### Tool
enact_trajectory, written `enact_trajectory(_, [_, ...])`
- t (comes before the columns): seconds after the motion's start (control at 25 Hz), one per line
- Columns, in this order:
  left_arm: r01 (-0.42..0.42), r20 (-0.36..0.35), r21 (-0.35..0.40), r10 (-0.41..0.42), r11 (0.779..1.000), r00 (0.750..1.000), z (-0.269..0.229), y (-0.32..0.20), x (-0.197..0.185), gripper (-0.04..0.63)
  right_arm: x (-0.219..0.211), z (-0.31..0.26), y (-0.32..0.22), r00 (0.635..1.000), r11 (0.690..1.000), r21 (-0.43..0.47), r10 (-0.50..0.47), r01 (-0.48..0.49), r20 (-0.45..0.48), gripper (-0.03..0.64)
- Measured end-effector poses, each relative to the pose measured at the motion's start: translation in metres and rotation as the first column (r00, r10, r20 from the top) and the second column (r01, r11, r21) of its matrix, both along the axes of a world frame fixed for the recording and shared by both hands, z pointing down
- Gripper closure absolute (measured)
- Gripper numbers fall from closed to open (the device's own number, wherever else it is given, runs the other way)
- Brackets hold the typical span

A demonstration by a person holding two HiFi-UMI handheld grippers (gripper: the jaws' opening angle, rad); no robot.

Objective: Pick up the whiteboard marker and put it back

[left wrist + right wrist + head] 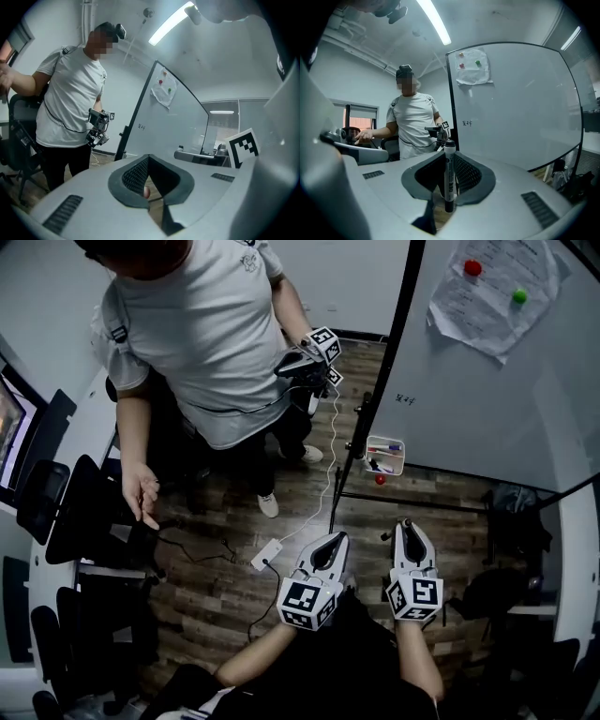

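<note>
Right gripper view is showing the right hand-held gripper (448,161) clamping the whiteboard marker (449,182) upright, while the left hand-held gripper (149,158) is sitting closed and empty. Judging this the carrying step; next is reaching the whiteboard's tray (402,461).

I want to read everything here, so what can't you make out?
Whiteboard scribble: too small in every view.
Print on the pinned paper: too small, head view.
Label on the marker: blurred in right gripper view; right gripper hides it in head view.
Tray contents: too small, head view.

legible text: none | whiteboard (520,108) scribble: too small | marker (449,180) print: blurred | pinned sheet (497,292): unreadable
</note>
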State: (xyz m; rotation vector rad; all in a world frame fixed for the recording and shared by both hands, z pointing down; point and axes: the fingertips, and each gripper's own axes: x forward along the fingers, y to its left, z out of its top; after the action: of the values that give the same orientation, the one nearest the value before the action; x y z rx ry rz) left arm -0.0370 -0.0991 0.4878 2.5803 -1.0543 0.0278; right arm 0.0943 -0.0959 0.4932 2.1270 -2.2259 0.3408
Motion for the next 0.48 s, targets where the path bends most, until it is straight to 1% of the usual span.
enact_trajectory(0.12, [-0.015,0.001,-0.012,0.015,1.0,1.0,0.002,0.019,-0.005,0.586,-0.008,-0.002,0.027,1.0,1.0,-0.007,0.008,-0.008,0.011,0.545])
enact_trajectory(0.24, [-0.03,0.011,-0.007,0.03,1.0,0.999,0.002,0.03,-0.005,0.586,-0.014,-0.004,0.044,1.0,1.0,-0.005,0.015,-0.015,0.007,0.546])
enact_trajectory(0.48, [-0.036,0.01,0.003,0.036,0.999,0.999,-0.003,0.05,0.004,0.586,-0.017,-0.01,0.07,1.0,1.0,0.004,-0.008,0.008,0.006,0.546])
